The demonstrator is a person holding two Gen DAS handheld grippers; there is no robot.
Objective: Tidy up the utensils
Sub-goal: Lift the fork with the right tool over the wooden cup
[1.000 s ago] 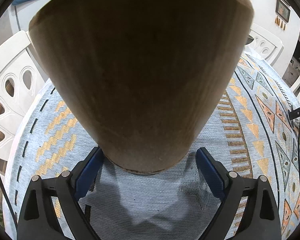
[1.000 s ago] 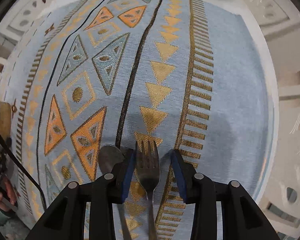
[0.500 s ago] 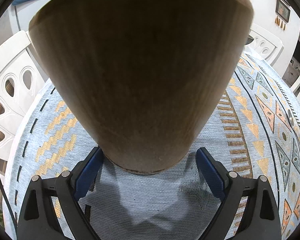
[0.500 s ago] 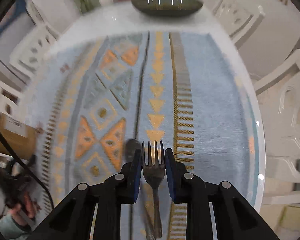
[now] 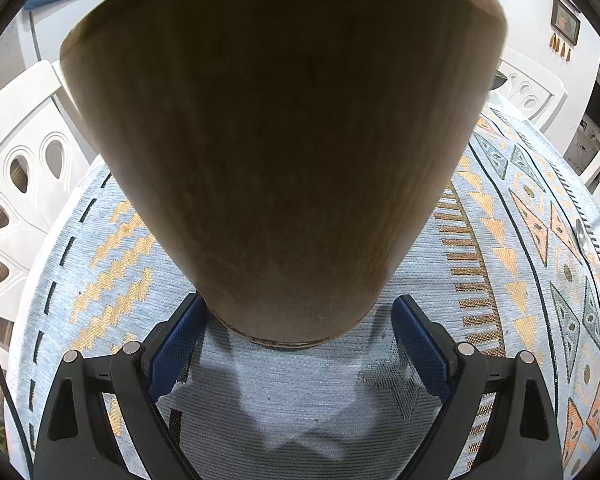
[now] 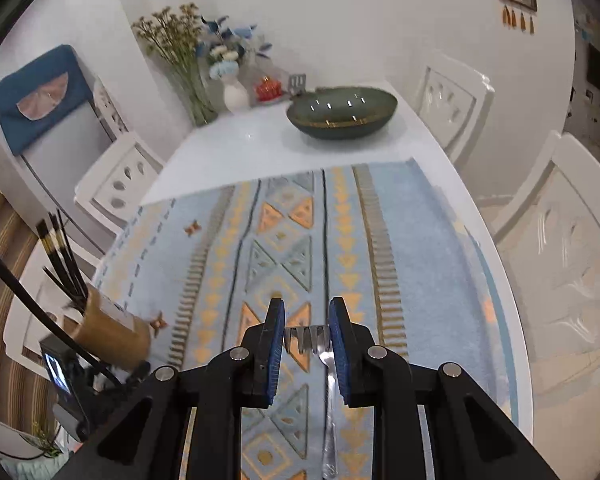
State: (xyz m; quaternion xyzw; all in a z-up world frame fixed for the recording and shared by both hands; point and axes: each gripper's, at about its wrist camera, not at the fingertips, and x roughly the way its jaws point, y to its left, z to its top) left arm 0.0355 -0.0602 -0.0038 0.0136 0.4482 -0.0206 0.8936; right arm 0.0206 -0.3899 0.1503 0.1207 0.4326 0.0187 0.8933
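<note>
Fork point(image 6: 308, 338) is the piece in hand: my right gripper point(image 6: 306, 330) has its blue pads drawn in on either side of the fork's head, tines pointing forward, handle trailing back under the jaws, and it looks lifted clear of the patterned tablecloth point(image 6: 420, 240). My left gripper point(image 5: 296, 336) is spread wide around the base of the wooden utensil holder point(image 5: 284, 140); its left pad seems to touch the wall, the right pad stands apart, so I'd call it bracing, not clamping. From the right wrist view the holder sits far left with black chopsticks point(image 6: 58, 256) standing in it. A spoon point(image 5: 580, 232) lies on the cloth to the right. I judge this the carry step. Next I need to swing left, tip the fork upright and lower it handle-first into the holder's mouth.
</note>
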